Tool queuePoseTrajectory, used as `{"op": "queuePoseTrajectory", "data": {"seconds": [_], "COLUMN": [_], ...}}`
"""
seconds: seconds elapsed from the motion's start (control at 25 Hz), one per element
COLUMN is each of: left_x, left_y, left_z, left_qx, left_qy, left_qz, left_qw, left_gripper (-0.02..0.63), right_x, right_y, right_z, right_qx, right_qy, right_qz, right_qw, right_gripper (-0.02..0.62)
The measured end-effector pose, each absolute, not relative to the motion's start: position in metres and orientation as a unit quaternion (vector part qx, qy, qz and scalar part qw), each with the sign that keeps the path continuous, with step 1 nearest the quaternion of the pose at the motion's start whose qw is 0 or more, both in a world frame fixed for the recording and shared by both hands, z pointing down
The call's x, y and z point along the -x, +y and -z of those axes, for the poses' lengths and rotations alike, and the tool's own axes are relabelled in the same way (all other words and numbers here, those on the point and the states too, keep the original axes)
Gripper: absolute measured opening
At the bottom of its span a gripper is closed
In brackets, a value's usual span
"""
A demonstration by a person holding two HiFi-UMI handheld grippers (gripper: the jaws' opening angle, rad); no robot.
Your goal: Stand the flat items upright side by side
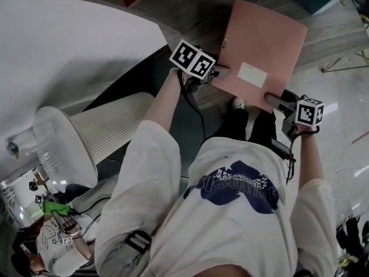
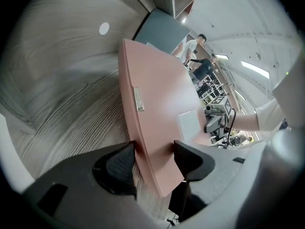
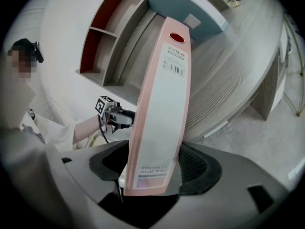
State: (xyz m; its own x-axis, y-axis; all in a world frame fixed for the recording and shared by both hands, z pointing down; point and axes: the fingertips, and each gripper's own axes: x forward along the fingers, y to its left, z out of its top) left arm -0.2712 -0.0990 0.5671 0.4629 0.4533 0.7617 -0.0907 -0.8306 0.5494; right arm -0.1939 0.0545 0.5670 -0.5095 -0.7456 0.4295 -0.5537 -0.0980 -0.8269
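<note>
Overhead, the head view shows the pink file box (image 1: 262,51) in the upper middle of the frame. Its broad face is turned up toward the camera and it lies tilted across the near edge of the wood-grain desk (image 1: 190,7). A white label (image 1: 252,74) sits low on that face. The left gripper (image 1: 221,71) meets the box's left edge and the right gripper (image 1: 275,100) its lower right corner, but this view does not show the jaws' hold. The left gripper view does: the left gripper (image 2: 152,159) has one pad pressed on each side of the pink file box (image 2: 157,94), clamping its thin edge. A small metal catch (image 2: 138,99) shows on that edge, and the other gripper is visible beyond the box at right. The right gripper view alone shows the spine of the pink file box (image 3: 162,109), running up the centre of the frame with a barcode sticker (image 3: 174,63) and a round finger hole (image 3: 177,37). The right gripper (image 3: 152,168) has its wide-set jaws closed on the spine's lower end. Behind, a teal file box (image 3: 186,4) rests on the desk (image 3: 238,61) beside a shelf unit (image 3: 97,32).
</note>
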Motion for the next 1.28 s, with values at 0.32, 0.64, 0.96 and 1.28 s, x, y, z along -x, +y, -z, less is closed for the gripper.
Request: {"op": "queuePoseTrajectory", "data": {"seconds": [0.32,0.64,0.96,1.28], "left_x": [0.269,0.270,0.269,0.269], "left_y": [-0.097,-0.099,-0.101,-0.101], "left_z": [-0.554,-0.543,-0.532,-0.529], "left_qx": [-0.838,-0.852,-0.859,-0.862], "left_qy": [0.100,0.089,0.090,0.097], "left_qz": [-0.477,-0.466,-0.465,-0.466], "left_qw": [0.244,0.219,0.193,0.174], "left_gripper": [0.261,0.259,0.258,0.259], "right_x": [0.186,0.188,0.191,0.196], "right_y": [0.054,0.053,0.051,0.051], "right_z": [-0.539,-0.515,-0.489,-0.480], "right_qx": [0.528,0.564,0.595,0.615], "right_qy": [0.690,0.698,0.705,0.711], "right_qz": [0.494,0.442,0.384,0.332], "right_qw": [0.026,0.000,-0.034,-0.078], "right_gripper": [0.325,0.325,0.325,0.327]}}
